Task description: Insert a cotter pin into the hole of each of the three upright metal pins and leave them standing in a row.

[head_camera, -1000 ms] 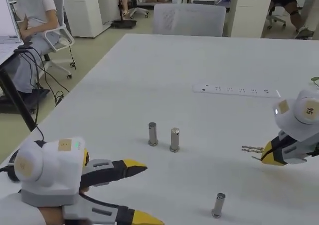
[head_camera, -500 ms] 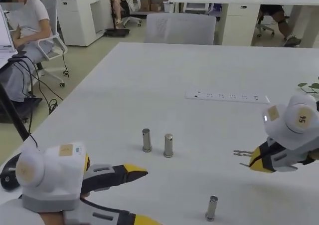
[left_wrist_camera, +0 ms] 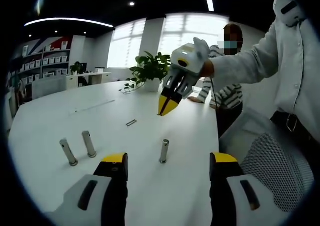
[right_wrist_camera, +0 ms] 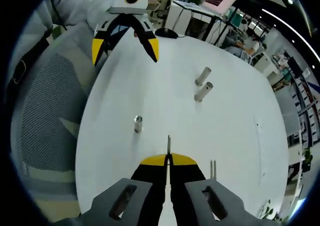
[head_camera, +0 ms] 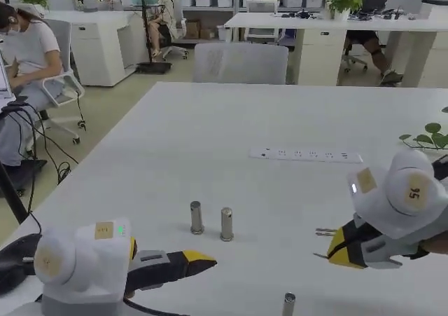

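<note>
Two upright metal pins (head_camera: 197, 218) (head_camera: 226, 224) stand side by side mid-table. A third pin (head_camera: 288, 304) stands apart, nearer me. My right gripper (head_camera: 330, 251) hovers over the table at the right, shut on a thin cotter pin (right_wrist_camera: 168, 145) that sticks out past its tips toward the lone pin (right_wrist_camera: 138, 124). Spare cotter pins (head_camera: 325, 231) lie on the table just beyond it. My left gripper (left_wrist_camera: 169, 160) is open and empty, low at the near left. Its upper finger (head_camera: 190, 262) points toward the pins, and the lone pin (left_wrist_camera: 163, 151) stands ahead between its jaws.
A white power strip (head_camera: 304, 155) lies farther back on the white table (head_camera: 210, 141). A grey chair (head_camera: 240, 62) stands at the far edge, and plant leaves (head_camera: 423, 137) reach in at the right. A person sits at a desk on the left.
The head camera has tipped upward, so everything sits lower in view. My right gripper has drawn a little toward me, away from the loose cotter pins. The left gripper holds its place.
</note>
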The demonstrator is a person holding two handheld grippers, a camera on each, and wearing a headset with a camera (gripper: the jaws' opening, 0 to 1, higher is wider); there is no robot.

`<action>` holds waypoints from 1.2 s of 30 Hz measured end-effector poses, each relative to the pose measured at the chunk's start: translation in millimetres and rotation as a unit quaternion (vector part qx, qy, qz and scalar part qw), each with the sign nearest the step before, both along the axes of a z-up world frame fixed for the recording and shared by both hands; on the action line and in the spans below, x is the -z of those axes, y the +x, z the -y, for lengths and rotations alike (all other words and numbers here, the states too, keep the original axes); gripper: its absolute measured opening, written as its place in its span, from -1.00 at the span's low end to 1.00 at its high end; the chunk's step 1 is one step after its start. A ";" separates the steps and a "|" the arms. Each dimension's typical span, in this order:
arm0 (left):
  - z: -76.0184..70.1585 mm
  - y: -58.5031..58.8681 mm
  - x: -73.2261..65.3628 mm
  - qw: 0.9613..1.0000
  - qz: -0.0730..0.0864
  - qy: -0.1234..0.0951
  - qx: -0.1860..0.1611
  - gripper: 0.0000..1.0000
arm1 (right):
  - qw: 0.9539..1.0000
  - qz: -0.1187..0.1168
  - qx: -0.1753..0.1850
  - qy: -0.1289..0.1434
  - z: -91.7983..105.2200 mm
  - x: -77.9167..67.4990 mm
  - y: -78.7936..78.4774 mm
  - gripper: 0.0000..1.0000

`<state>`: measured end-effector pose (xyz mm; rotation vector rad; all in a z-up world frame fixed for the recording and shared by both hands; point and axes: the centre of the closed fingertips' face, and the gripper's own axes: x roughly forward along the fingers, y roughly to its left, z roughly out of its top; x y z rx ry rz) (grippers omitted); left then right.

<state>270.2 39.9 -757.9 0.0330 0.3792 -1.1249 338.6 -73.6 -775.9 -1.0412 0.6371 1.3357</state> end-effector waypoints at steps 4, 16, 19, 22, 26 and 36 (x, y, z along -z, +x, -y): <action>6.3 -2.2 -2.2 1.000 0.003 0.000 0.007 0.29 | 1.000 0.005 -0.002 0.006 -5.3 -6.9 -9.2 -0.97; 17.3 -8.5 -10.4 1.000 0.008 -0.005 0.012 0.24 | 0.999 0.027 -0.017 0.017 -26.5 -17.5 -46.7 -0.97; 21.3 -10.0 -11.9 1.000 0.010 -0.006 0.015 0.22 | 0.999 0.033 -0.015 0.021 -30.1 -22.5 -55.3 -0.97; 24.4 -11.8 -12.5 1.000 0.009 -0.004 0.018 0.20 | 0.999 0.039 -0.018 0.023 -32.6 -28.1 -64.0 -0.97; 28.3 -13.3 -15.5 1.000 0.012 -0.005 0.021 0.17 | 0.998 0.044 -0.017 0.035 -37.0 -38.5 -75.8 -0.96; 42.5 -22.7 -18.9 0.999 0.007 -0.008 0.037 0.03 | 0.997 0.060 -0.027 0.036 -40.8 -47.1 -93.0 -0.96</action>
